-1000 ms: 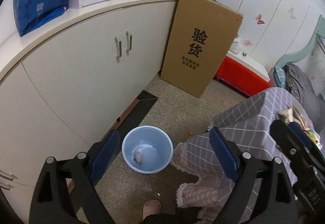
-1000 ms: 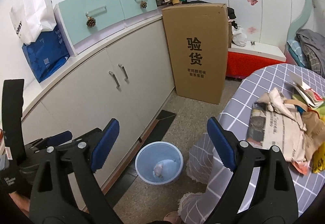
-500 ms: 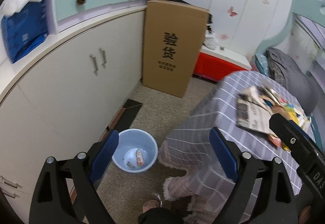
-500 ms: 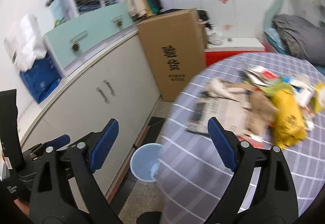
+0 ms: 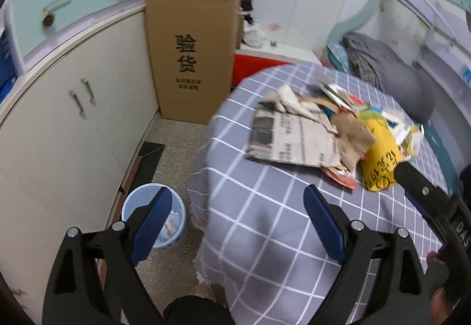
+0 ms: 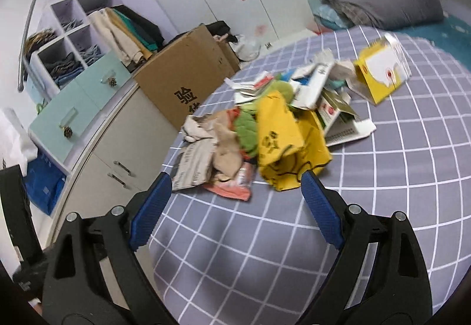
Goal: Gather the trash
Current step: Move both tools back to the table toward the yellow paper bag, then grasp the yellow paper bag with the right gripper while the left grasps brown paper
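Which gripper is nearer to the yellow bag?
Right. The right gripper hovers just before the yellow bag; the left gripper is farther back, near the table's edge.

Grey tablecloth [image 6: 382, 177] with white grid, yellow bag [image 6: 282, 145], pale blue bin [image 5: 129, 207], brown cardboard box [image 5: 191, 60], blue-padded black tongs [image 6: 232, 207].

The cardboard box [image 5: 192, 60] reads "验货"; the right tongs' [image 5: 459, 232] body reads "DAS".

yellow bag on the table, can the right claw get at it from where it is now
Probably yes. The right claw is open and empty, and the yellow bag lies just ahead on the pile's near edge, with only bare tablecloth between.
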A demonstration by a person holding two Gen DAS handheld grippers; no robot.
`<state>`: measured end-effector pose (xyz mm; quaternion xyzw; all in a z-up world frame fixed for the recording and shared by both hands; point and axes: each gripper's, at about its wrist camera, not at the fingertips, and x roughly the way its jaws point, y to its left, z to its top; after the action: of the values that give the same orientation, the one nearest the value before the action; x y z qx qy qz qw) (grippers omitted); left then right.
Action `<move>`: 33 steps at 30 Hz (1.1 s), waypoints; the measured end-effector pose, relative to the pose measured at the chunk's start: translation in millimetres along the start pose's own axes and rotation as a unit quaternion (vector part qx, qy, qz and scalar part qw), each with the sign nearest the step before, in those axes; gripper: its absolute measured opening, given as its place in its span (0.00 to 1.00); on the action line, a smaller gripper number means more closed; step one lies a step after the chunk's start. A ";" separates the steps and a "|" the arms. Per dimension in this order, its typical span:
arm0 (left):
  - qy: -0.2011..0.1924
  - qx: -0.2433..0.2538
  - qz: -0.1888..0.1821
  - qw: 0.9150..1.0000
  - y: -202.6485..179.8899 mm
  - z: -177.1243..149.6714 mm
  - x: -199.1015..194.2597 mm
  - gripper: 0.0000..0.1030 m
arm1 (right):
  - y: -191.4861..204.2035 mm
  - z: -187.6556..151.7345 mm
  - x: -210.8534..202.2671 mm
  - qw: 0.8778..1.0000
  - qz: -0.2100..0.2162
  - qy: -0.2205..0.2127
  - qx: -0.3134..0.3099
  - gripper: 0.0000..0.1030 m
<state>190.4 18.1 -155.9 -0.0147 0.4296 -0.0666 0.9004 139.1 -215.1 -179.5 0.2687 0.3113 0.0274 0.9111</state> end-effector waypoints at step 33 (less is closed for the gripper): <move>0.035 0.046 -0.138 0.989 -108.1 51.1 67.4 0.13 | -64.6 35.9 11.9 0.995 0.077 0.012 0.055 0.08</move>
<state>260.4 -99.4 -166.7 -0.0303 0.4514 -0.2104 0.8666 162.0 -284.7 -195.1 0.3414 0.3014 0.0833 0.8864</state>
